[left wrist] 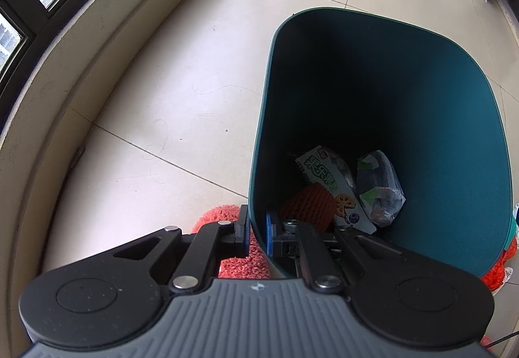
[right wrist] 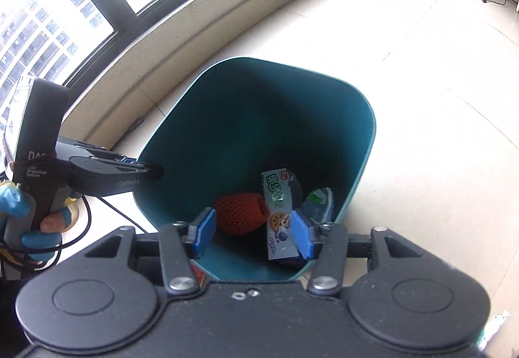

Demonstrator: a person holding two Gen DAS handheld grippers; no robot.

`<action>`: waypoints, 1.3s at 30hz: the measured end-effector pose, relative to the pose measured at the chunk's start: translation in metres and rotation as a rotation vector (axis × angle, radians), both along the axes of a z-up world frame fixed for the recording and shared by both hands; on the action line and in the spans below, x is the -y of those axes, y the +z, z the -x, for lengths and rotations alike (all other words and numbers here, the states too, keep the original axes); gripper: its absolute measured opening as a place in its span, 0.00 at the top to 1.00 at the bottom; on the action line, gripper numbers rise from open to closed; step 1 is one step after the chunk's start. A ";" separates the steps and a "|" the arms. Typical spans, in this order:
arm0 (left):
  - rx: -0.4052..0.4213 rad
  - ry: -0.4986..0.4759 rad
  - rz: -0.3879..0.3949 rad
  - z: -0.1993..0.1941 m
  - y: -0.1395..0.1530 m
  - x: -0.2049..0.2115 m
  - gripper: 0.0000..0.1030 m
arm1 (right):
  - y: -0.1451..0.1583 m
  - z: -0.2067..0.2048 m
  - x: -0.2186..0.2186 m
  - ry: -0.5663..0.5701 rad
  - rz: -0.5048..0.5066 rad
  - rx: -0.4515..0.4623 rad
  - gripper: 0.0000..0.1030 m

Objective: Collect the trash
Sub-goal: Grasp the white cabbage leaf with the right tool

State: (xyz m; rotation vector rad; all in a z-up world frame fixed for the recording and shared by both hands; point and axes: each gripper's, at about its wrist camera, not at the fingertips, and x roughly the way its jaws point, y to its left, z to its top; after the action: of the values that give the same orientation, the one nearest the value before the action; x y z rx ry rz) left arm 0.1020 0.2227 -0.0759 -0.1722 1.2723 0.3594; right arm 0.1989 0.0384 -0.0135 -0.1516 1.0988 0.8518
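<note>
The teal bin's (left wrist: 405,105) near wall is clamped by the left gripper (left wrist: 258,236); the right gripper (right wrist: 253,233) is held spread and empty above the carton (right wrist: 279,215), orange net (right wrist: 241,213) and wrapper (right wrist: 319,204) inside.

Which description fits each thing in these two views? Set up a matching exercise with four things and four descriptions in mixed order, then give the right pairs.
Things:
1. left tongs
2. right tongs
3. orange foam net
4. floor mat

Descriptions:
A. lies inside the teal bin, beside a printed snack box
B. clamped on the bin's rim
C. fluffy, coral-coloured, under the bin
D. open, nothing between the blue pads

Pairs: 1-B, 2-D, 3-A, 4-C
</note>
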 end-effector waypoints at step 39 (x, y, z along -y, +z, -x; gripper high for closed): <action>-0.012 -0.041 -0.053 -0.002 -0.002 0.008 0.91 | -0.288 -0.094 0.143 -0.668 0.151 -0.378 0.24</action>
State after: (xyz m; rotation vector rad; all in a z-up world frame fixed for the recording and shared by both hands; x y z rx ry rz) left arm 0.1045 0.2146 -0.0777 -0.0991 1.2747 0.3591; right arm 0.2928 -0.1048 -0.3017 0.2550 1.4499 0.1949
